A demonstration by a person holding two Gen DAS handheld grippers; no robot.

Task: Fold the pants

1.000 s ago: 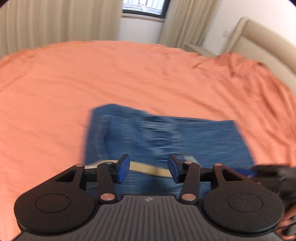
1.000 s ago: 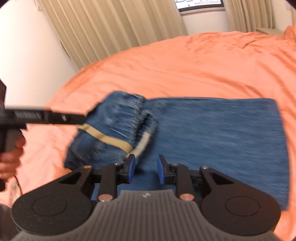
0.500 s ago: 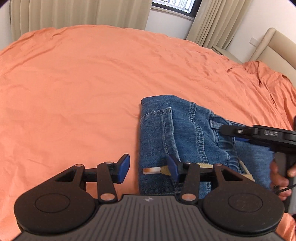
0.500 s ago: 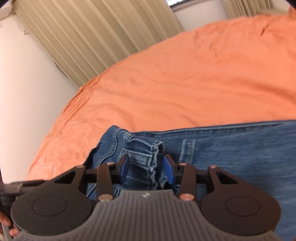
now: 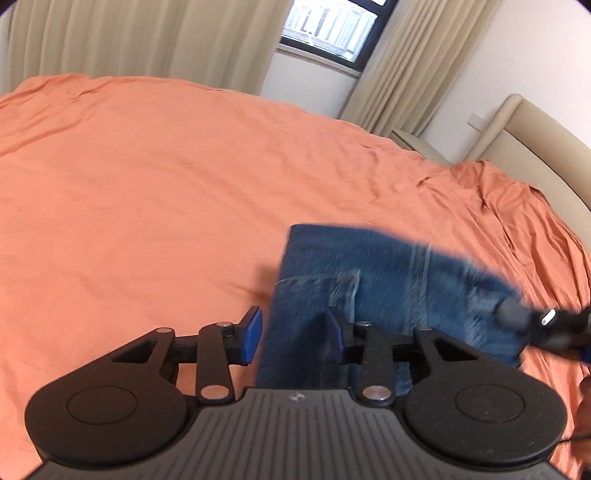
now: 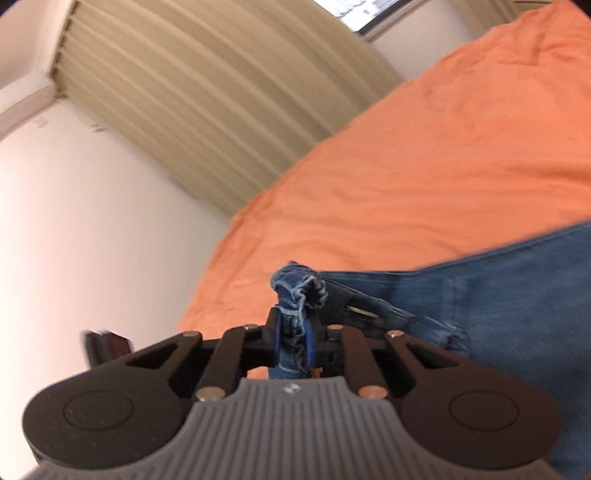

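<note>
Folded blue jeans (image 5: 388,280) lie on the orange bedsheet (image 5: 147,192), blurred by motion. My left gripper (image 5: 293,336) is open, its jaws either side of the jeans' near left edge without pinching it. My right gripper (image 6: 291,336) is shut on a bunched corner of the jeans (image 6: 295,291) and holds it raised; the rest of the denim (image 6: 517,295) trails off to the right. The right gripper's tip (image 5: 546,325) shows blurred at the jeans' right side in the left wrist view.
The bed fills most of both views. A beige headboard (image 5: 535,136) stands at the right, curtains (image 5: 129,40) and a window (image 5: 332,29) at the back. A white wall (image 6: 92,221) borders the bed's left edge.
My right gripper closed on the jeans' corner and lifted it, tilting upward. My left gripper shifted so its jaws straddle the jeans' left edge. The jeans moved.
</note>
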